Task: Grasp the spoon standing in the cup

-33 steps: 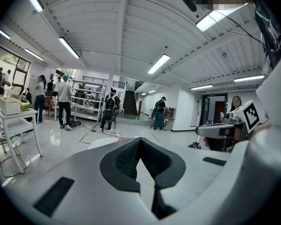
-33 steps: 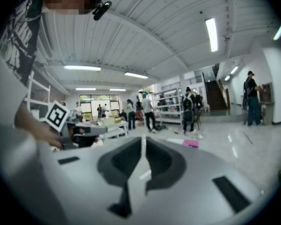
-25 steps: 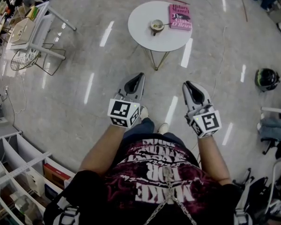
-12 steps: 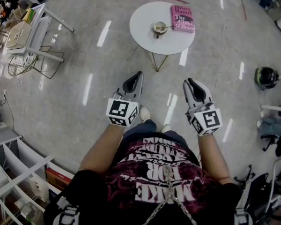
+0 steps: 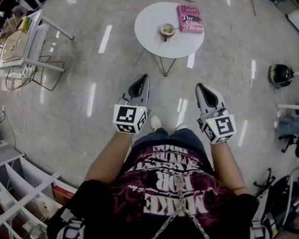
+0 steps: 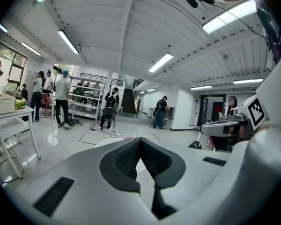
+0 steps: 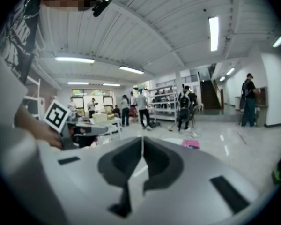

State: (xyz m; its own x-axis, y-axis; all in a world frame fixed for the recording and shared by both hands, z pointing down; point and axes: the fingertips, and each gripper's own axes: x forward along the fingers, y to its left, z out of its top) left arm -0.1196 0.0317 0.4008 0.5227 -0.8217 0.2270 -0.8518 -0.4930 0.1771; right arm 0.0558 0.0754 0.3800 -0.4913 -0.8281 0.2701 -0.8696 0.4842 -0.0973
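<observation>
Last 1 s: the floor slides slightly under me, tools keep their pose; approach barely begun. My left tool [image 5: 141,85] and right tool [image 5: 205,94] are closed tip to tip, empty, well short of the tabletop [image 5: 149,34]; cup [image 5: 167,30] sits near its middle beside the book [image 5: 190,19]; spoon [image 5: 176,28] leans in the cup, handle pointing right toward the book, long axis crosswise to me.

Holding the left tool [image 5: 143,79] and the right tool [image 5: 200,87] out in front on bare forearms, side by side and well apart, tips pointing forward. Clamping nothing, with both sets of jaws closed tip to tip
</observation>
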